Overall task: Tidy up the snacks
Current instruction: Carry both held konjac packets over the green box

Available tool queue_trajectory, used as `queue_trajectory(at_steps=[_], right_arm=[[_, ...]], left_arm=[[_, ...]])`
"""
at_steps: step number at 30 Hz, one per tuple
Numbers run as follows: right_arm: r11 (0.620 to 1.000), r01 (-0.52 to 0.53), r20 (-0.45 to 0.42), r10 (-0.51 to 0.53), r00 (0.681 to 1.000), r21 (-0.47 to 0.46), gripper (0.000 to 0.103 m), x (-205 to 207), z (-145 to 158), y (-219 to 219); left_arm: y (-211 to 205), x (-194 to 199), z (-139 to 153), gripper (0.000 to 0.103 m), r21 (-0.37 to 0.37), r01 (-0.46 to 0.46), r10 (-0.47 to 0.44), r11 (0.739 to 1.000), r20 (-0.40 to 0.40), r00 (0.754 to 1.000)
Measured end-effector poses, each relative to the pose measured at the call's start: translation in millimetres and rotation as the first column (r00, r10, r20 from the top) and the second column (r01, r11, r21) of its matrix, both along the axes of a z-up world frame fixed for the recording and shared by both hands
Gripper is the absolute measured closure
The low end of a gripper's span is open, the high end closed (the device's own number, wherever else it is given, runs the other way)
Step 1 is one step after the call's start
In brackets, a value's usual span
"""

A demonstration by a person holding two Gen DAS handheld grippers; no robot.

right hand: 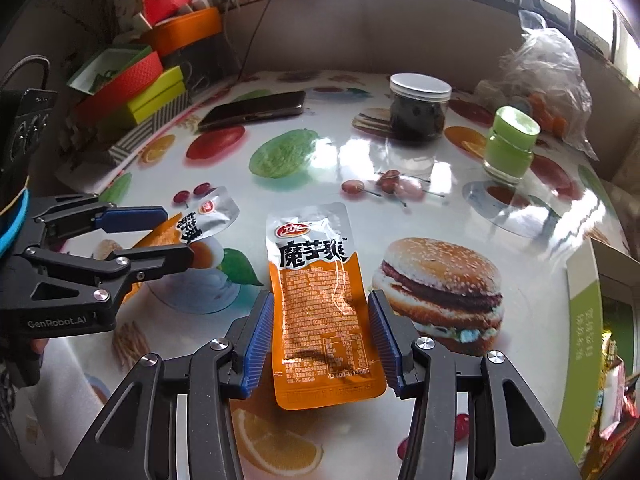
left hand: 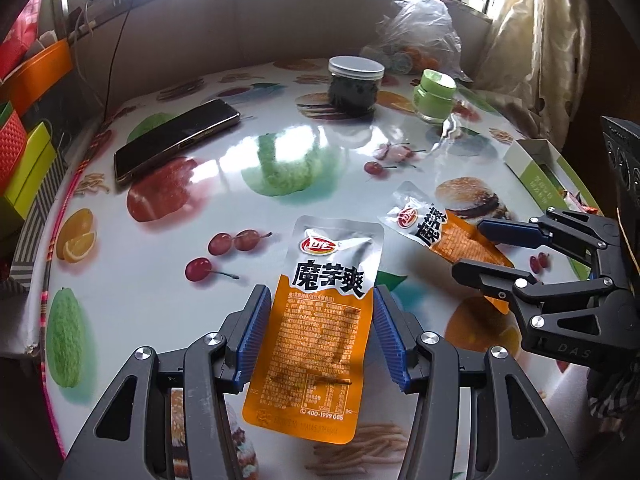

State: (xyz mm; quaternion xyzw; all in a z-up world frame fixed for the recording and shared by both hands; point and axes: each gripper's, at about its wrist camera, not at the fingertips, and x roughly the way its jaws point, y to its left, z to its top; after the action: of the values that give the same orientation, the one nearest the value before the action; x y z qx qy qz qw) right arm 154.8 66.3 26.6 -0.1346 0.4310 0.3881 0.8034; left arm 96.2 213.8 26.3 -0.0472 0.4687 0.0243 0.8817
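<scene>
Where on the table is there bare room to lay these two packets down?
The widest free patch lies mid-table, bordered by the phone, the dark jar and the green jar. The near-left edge, below the phone, is bare too. It is crowded at the right, by the open box and plastic bag.

Home dining corner: fruit-print tablecloth (left hand: 224, 168), curtain (left hand: 560, 40), phone (left hand: 176, 140), jars.
</scene>
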Motion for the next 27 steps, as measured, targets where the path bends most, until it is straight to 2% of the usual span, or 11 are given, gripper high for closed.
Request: queue_trajectory(at_steps=[27], right_arm=[[0.989, 0.135, 0.039, -0.138, 0.990, 0.057, 0.056, -16, 39, -89]], left_arm=[[-69, 1, 37, 0.050, 0.029, 0.082, -0.084, 0.996, 0.057, 0.995]])
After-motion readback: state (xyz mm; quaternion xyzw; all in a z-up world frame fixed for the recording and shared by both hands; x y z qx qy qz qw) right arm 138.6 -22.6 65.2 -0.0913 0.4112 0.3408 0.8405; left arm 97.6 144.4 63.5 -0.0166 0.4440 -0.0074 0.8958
